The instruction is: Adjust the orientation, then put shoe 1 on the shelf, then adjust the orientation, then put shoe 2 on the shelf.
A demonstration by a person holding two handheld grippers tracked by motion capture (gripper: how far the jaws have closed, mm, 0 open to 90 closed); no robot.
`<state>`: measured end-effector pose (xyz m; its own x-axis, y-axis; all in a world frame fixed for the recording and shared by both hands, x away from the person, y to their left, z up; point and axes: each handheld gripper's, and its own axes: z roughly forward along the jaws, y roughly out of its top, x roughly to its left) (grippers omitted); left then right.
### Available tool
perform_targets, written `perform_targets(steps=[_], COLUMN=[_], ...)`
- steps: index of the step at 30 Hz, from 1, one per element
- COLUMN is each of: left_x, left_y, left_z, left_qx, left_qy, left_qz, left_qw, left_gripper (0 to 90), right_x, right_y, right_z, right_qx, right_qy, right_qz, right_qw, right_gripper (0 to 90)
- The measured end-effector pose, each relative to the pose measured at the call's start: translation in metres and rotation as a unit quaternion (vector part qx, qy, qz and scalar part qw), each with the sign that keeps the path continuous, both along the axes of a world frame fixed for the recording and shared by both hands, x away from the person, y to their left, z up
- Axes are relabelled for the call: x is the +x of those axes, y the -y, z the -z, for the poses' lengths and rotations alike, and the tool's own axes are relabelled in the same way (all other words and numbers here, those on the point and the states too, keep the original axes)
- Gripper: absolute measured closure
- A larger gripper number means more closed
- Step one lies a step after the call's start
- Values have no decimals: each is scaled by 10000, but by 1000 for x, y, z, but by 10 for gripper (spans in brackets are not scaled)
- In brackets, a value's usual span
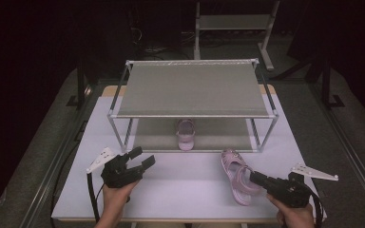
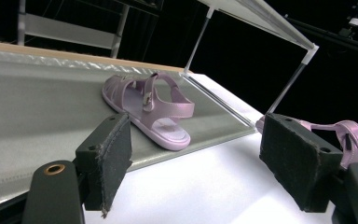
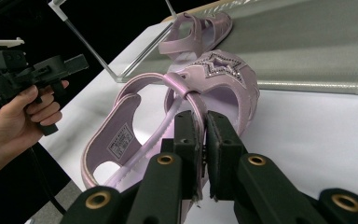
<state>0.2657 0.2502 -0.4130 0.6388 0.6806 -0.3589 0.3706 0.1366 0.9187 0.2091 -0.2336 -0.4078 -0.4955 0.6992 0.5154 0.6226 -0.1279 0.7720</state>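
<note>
Standing on the desk is a rack, one sandal lying on its lower shelf. The right gripper is pinching the strap of a second sandal just in front of the rack, while the left gripper is hovering nearby, jaws spread.

Two-tier metal shelf rack sitting mid white table; second pink sandal parked on rack's lower shelf, front edge.

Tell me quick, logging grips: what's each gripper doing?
Left gripper: open, holding nothing.
Right gripper: shut on the strap of the pink plastic sandal on the white table.
</note>
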Motion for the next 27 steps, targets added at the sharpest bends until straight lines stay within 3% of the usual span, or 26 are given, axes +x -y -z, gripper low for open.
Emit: perform_targets(steps=[20,27], left_x=[4,4], left_y=[-2,-4], left_z=[3,3], left_qx=[13,-14], left_qy=[-63,-74], left_qz=[11,-19], left_qw=[10000,10000], left_gripper=[239,239], right_x=[16,25], right_y=[-12,-19], right_z=[0,-2], right_qx=[104,22], right_qy=[-57,-47], right_qz=[40,62], right_qw=[9999,10000], right_gripper=[829,829])
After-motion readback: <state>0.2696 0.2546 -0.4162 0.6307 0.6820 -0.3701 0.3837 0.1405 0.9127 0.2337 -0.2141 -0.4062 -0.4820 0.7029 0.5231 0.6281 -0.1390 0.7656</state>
